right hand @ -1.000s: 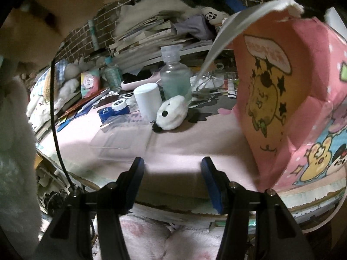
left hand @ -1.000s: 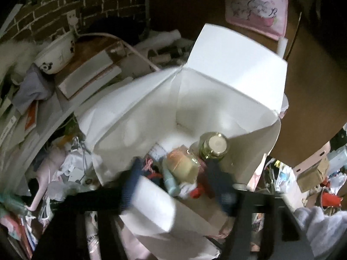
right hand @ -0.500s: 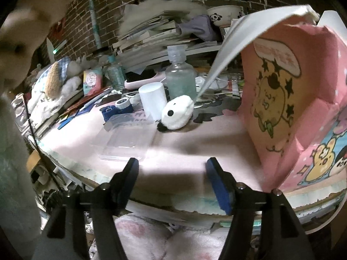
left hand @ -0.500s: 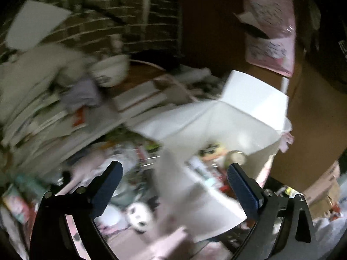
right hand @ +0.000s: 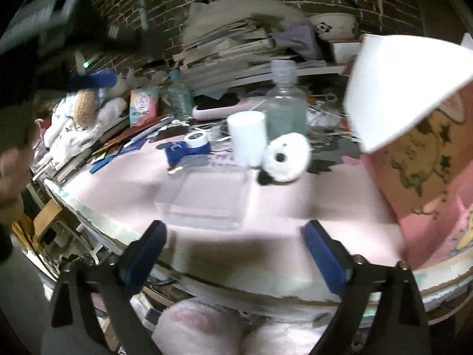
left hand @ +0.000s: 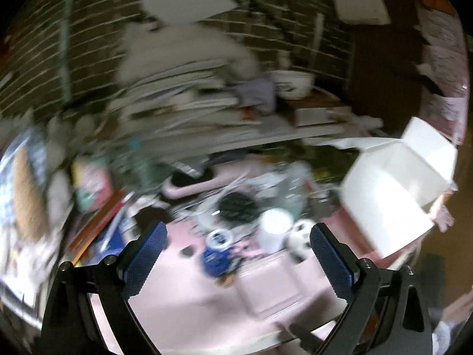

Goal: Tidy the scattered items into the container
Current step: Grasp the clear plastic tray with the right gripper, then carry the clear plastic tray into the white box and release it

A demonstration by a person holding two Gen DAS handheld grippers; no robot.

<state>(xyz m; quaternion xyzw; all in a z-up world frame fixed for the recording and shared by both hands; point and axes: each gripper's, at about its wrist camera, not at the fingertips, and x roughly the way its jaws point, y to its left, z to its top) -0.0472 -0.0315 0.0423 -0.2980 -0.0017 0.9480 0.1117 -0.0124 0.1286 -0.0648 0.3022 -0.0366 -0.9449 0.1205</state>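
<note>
The pink cartoon-printed box [right hand: 425, 159] with white flaps stands at the right of the pink mat; in the left wrist view the box [left hand: 393, 189] sits at the right, blurred. On the mat lie a panda plush [right hand: 285, 158], a white cylinder [right hand: 246, 137], a clear bottle [right hand: 285, 103], a blue-and-white tape roll [right hand: 189, 146] and a clear flat case [right hand: 207, 198]. My left gripper [left hand: 238, 259] hangs open above the mat, with the white cylinder [left hand: 275, 230] and panda plush [left hand: 298, 241] beyond it. My right gripper [right hand: 235, 256] is open at the table's near edge, holding nothing.
Stacked books and papers [right hand: 236, 47] with a panda bowl [right hand: 334, 26] fill the back, against a brick wall. Plush toys [right hand: 85, 112], a snack packet [right hand: 143, 105] and pens crowd the left. A pink fluffy garment [right hand: 236, 325] lies below the table edge.
My left gripper has opened, let go of what it held over the box, and swung left and up away from it. My right gripper has edged closer to the mat.
</note>
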